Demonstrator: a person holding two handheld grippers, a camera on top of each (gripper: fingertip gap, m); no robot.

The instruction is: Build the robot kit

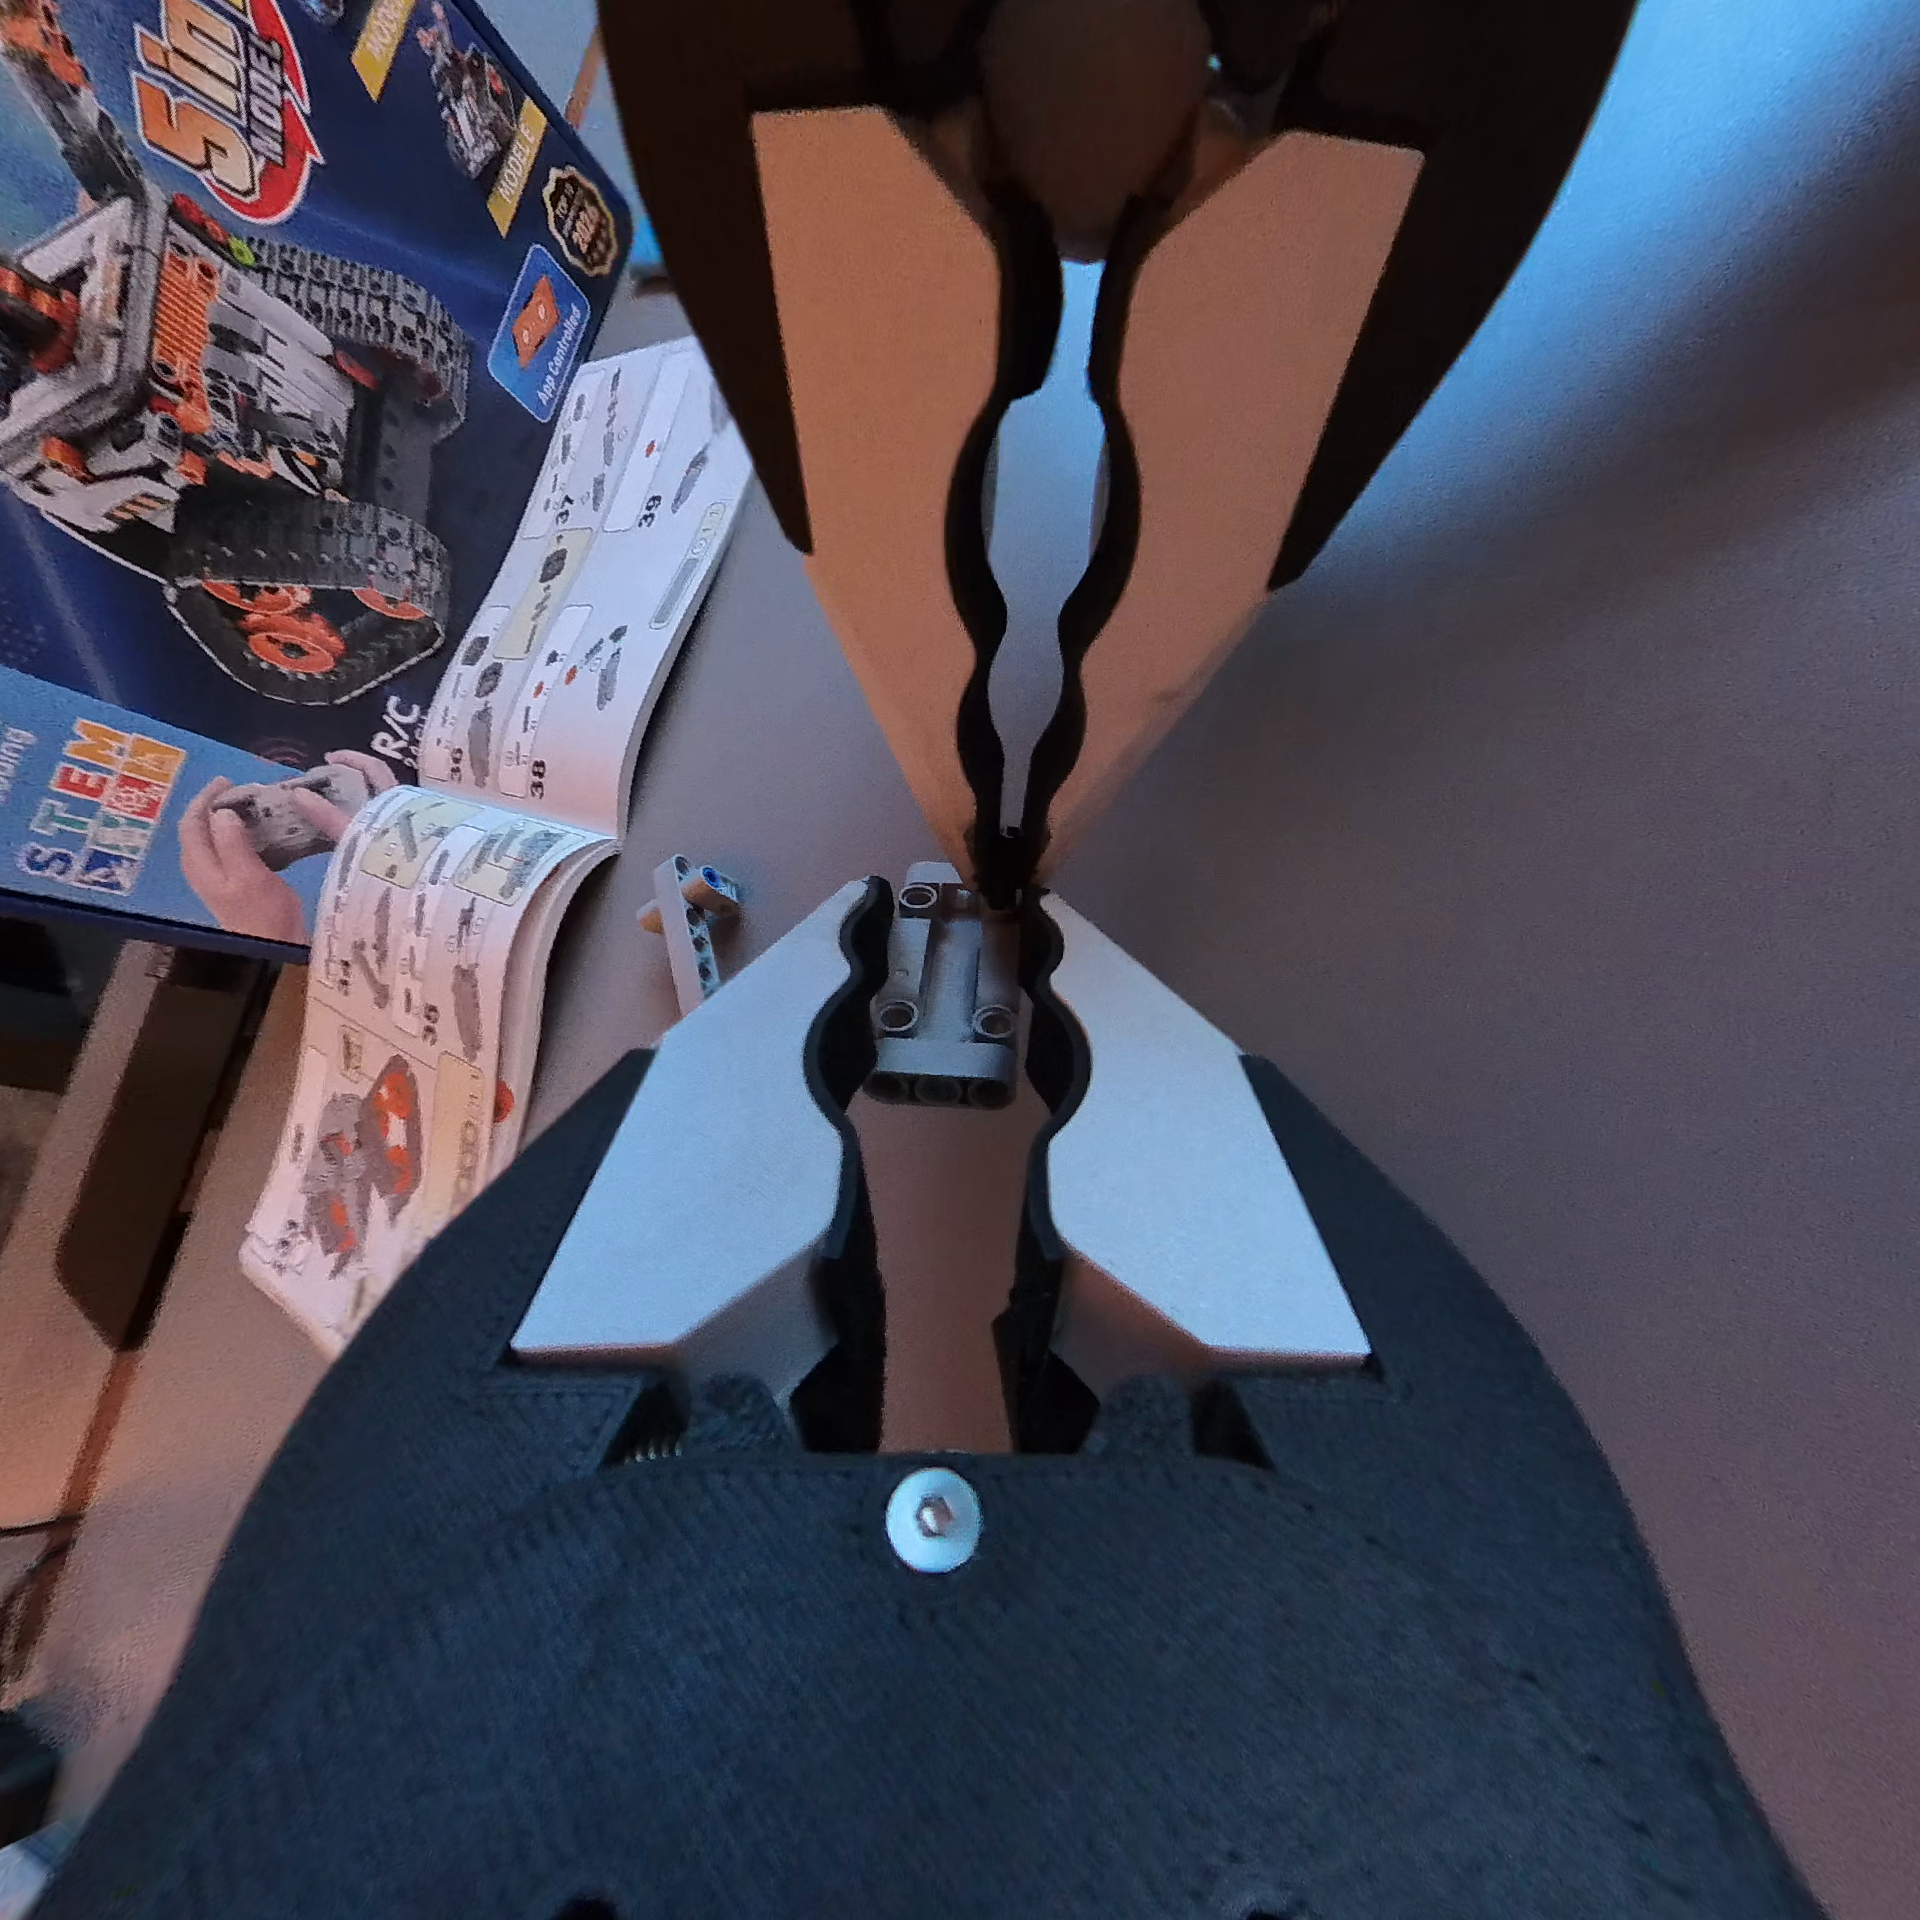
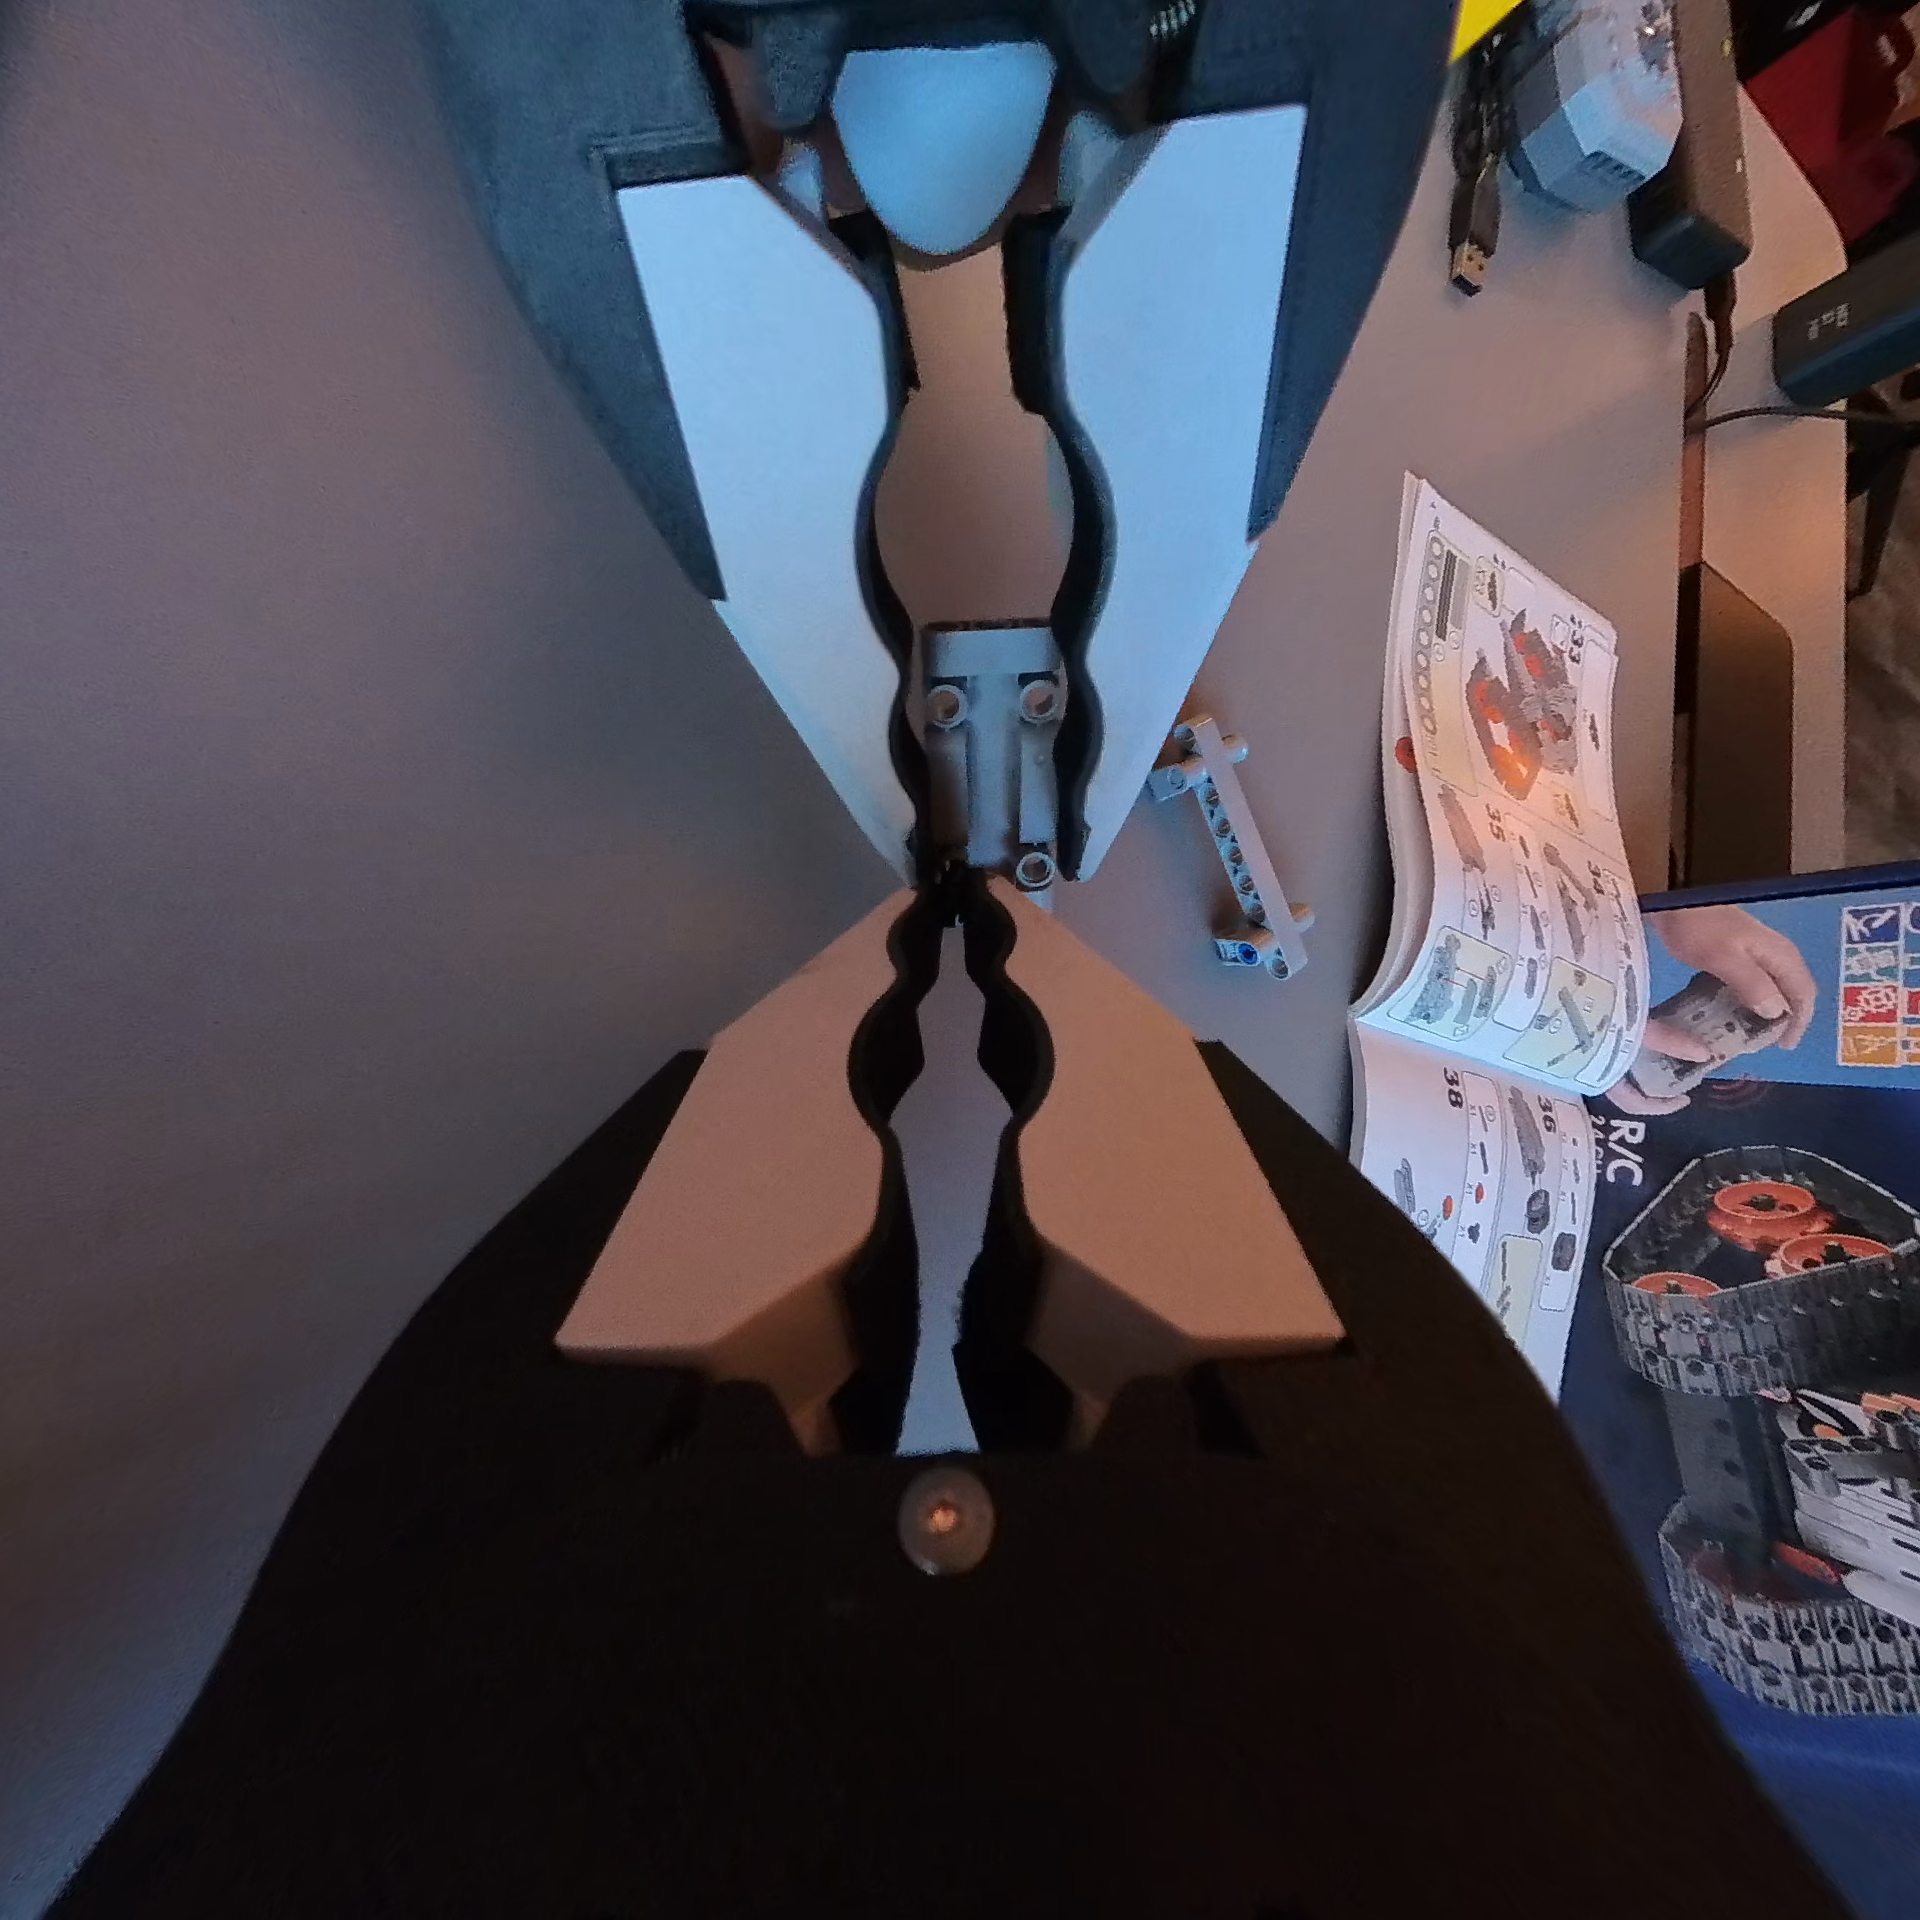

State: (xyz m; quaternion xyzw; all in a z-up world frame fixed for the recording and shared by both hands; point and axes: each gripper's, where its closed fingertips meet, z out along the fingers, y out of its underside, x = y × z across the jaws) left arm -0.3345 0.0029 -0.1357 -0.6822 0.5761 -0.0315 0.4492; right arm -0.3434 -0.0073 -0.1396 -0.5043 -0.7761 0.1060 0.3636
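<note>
My left gripper (image 1: 956, 914) is shut on a grey building-toy connector block (image 1: 940, 997) with round holes and holds it above the table. My right gripper (image 1: 1003, 857) comes from the opposite side, tip to tip with the left. It is shut on a small black pin (image 1: 1006, 873) that touches the far end of the grey block. In the right wrist view my right gripper (image 2: 951, 902) holds the black pin (image 2: 951, 881) against the lower left corner of the grey block (image 2: 987, 748), which sits in the left gripper (image 2: 992, 862).
A light grey beam assembly with a blue pin (image 1: 691, 925) (image 2: 1236, 862) lies on the table beside the grippers. An open instruction booklet (image 1: 561, 665) (image 2: 1496, 790) and a blue toy box (image 1: 260, 416) (image 2: 1766, 1299) lie beyond it. Cables and a grey device (image 2: 1579, 114) sit at the table's far corner. The tips of both grippers are at nearly the same place. The grey device (image 2: 1579, 114) is about 35 cm from both grippers' fingertips.
</note>
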